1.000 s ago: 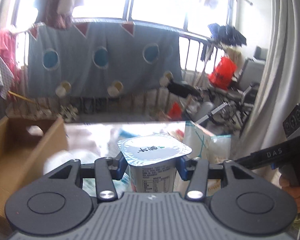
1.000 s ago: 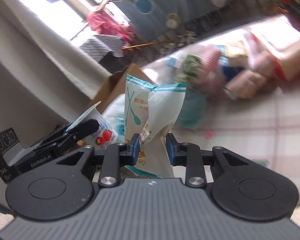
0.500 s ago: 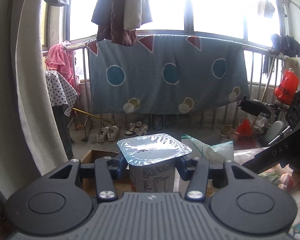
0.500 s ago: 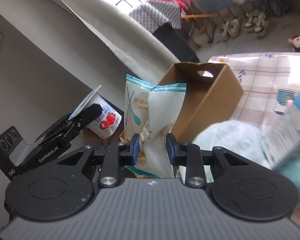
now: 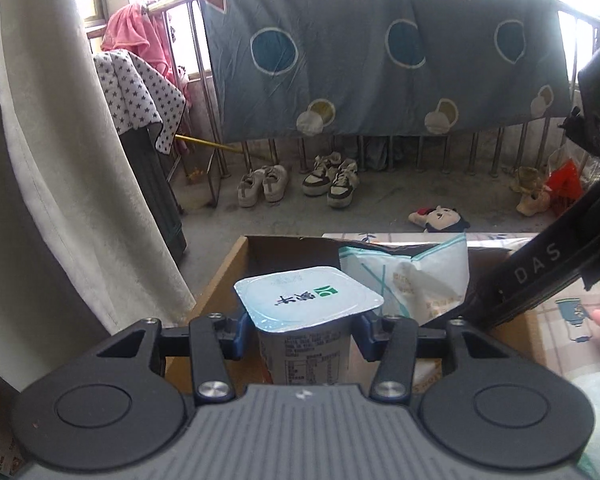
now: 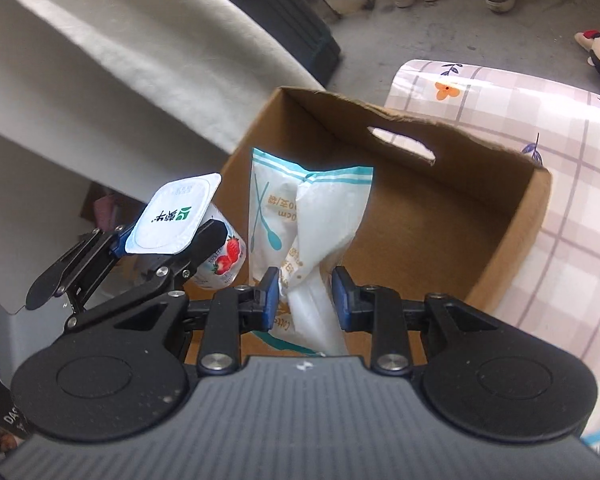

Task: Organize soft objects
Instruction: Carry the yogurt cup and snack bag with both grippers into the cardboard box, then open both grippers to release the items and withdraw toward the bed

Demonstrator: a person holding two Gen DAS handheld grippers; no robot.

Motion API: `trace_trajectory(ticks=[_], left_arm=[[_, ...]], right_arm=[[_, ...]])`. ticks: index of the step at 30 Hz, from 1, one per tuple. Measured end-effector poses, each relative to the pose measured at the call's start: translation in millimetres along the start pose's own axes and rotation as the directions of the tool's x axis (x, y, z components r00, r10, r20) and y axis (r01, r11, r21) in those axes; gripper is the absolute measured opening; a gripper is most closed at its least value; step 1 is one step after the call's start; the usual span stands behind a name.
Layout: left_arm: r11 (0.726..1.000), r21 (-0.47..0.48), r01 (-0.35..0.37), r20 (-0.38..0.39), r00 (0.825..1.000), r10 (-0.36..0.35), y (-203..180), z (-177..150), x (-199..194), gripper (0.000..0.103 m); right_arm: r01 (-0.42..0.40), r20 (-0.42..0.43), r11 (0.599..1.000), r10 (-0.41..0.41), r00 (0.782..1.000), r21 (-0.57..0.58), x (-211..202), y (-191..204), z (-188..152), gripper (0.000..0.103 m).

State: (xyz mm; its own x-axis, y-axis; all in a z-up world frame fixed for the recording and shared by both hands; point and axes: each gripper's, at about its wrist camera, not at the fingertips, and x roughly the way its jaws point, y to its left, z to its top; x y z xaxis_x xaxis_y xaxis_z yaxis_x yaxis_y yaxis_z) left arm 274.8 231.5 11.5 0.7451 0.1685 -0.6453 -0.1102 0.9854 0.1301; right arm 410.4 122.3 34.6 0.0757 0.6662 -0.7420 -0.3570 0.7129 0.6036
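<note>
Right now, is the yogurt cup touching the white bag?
Apart. The right wrist view shows a clear gap between the yogurt cup and the bag, each in its own gripper.

yogurt cup (image 6: 204, 236) left of pouch (image 6: 304, 236), above box (image 6: 440, 216)

Matt brown cardboard box (image 6: 452, 216), glossy plastic packet (image 6: 312, 216), foil-lidded plastic yogurt cup (image 5: 308, 304), matt black tongs (image 5: 302, 334).

From my left camera the yogurt cup (image 5: 308, 312) hides the cardboard box (image 5: 236, 272) floor, and I can't read its label. The spoon packet (image 6: 300, 232) bottom disappears behind my right tongs (image 6: 306, 294).
</note>
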Motion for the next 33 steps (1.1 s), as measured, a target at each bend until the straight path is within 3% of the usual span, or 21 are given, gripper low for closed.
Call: trace_trajectory(ticks=[8,11,16,19,30,32,33], left_arm=[[0.998,0.058,-0.035,-0.1,0.994,0.041,1.1,-0.2,63.5,0.051],[0.997,0.05,-0.051,-0.103,0.993,0.056,2.1,-0.8,76.0,0.051],[0.992,0.069,-0.106,-0.131,0.985,0.115,-0.7,-4.6,98.3,0.06],[0.987,0.092,-0.134,-0.129,0.981,0.145,-2.1,-5.5,99.8,0.066],[0.989,0.053,-0.139,-0.157,0.977,0.145,-1.1,-2.4,87.2,0.076],[0.989,0.055,-0.135,-0.155,0.978,0.142,-3.0,-3.1,82.5,0.08],[0.989,0.055,-0.135,-0.152,0.978,0.142,-3.7,-3.2,80.4,0.081]], right_arm=[[0.1,-0.035,0.994,-0.099,0.995,0.032,52.7,-18.6,27.4,0.027],[0.114,-0.032,0.992,-0.112,0.993,0.048,66.8,-24.0,35.9,0.028],[0.116,-0.04,0.987,-0.112,0.993,0.112,88.8,-42.7,46.0,0.031],[0.123,-0.05,0.982,-0.117,0.992,0.144,98.7,-52.3,45.7,0.031],[0.116,-0.034,0.963,-0.112,0.993,0.242,118.1,-67.9,47.5,0.032],[0.117,-0.025,0.966,-0.114,0.993,0.231,114.6,-64.5,46.3,0.038],[0.125,-0.014,0.968,-0.125,0.992,0.219,110.8,-61.7,46.4,0.047]])
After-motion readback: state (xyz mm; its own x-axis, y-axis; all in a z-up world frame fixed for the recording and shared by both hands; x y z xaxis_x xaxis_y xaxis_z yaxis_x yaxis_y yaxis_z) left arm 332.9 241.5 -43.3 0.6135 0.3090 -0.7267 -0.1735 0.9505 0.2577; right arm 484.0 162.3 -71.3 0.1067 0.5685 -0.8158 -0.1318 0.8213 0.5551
